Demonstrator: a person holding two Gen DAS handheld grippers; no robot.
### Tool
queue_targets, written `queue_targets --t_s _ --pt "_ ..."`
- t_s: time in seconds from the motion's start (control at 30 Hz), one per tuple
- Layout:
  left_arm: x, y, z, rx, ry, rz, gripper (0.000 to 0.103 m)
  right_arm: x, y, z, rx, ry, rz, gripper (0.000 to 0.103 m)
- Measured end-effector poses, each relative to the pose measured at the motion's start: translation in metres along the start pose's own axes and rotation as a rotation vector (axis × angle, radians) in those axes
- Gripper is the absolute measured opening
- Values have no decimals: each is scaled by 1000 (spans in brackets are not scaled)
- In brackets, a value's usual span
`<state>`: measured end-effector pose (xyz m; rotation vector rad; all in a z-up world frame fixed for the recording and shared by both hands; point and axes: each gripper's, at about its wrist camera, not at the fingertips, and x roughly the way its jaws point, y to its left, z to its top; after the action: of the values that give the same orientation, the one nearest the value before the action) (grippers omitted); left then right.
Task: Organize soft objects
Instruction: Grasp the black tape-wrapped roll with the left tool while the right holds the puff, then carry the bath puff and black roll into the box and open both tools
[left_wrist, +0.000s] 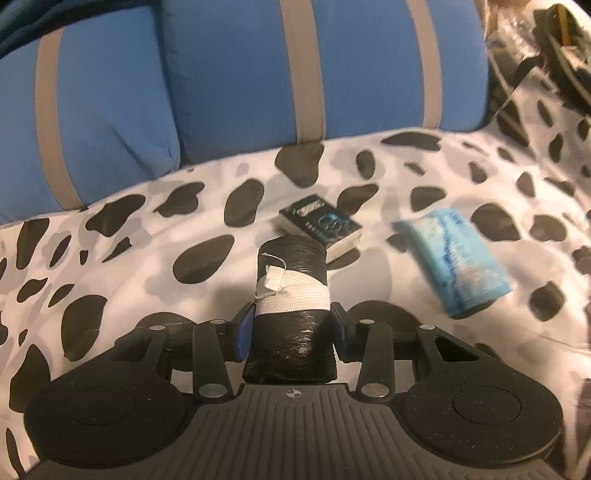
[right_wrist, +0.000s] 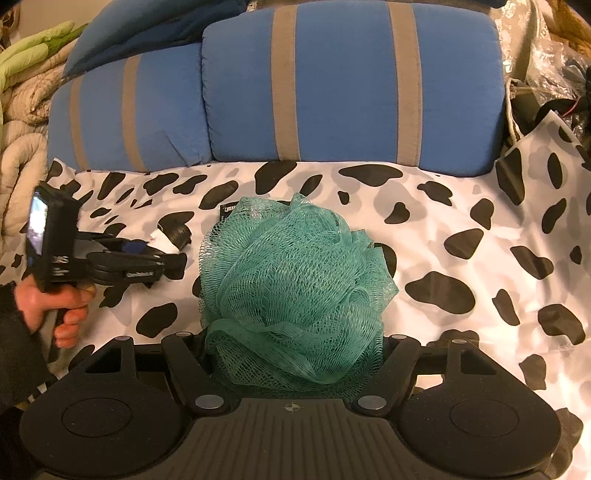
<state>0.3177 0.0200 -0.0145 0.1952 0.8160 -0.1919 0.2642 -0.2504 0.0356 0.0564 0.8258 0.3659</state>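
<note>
A black plastic-wrapped roll (left_wrist: 291, 266) with a white elastic band around it sits between the blue pads of my left gripper (left_wrist: 292, 326), which is shut on it just above the cow-print cover. From the right wrist view, the same left gripper (right_wrist: 166, 254) shows at the left with the roll's (right_wrist: 177, 234) end sticking out. A green mesh bath pouf (right_wrist: 295, 280) fills my right gripper (right_wrist: 295, 350), whose fingers are pressed into its sides and mostly hidden by the mesh. A light blue folded sponge cloth (left_wrist: 450, 258) lies on the cover to the right.
A small black box (left_wrist: 321, 225) lies just past the roll. Blue cushions with grey stripes (left_wrist: 240, 74) stand along the back of the cow-print cover (left_wrist: 129, 266). Bags and clutter (right_wrist: 546, 81) sit at the far right, quilts (right_wrist: 22, 110) at the far left. A hand (right_wrist: 55, 306) holds the left gripper's handle.
</note>
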Motion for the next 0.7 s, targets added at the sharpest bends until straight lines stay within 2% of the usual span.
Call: queue_targets --t_s 0.2,0.4,0.7 --pt "-31 0 -4 3 -62 -56 41 5 -1 4 38 -2 -30 74" --pt "-68 -8 -12 36 -154 -145 41 9 2 3 52 5 -41 74" --pt "-103 -19 -29 39 -179 -209 41 0 4 -8 51 17 -56 74"
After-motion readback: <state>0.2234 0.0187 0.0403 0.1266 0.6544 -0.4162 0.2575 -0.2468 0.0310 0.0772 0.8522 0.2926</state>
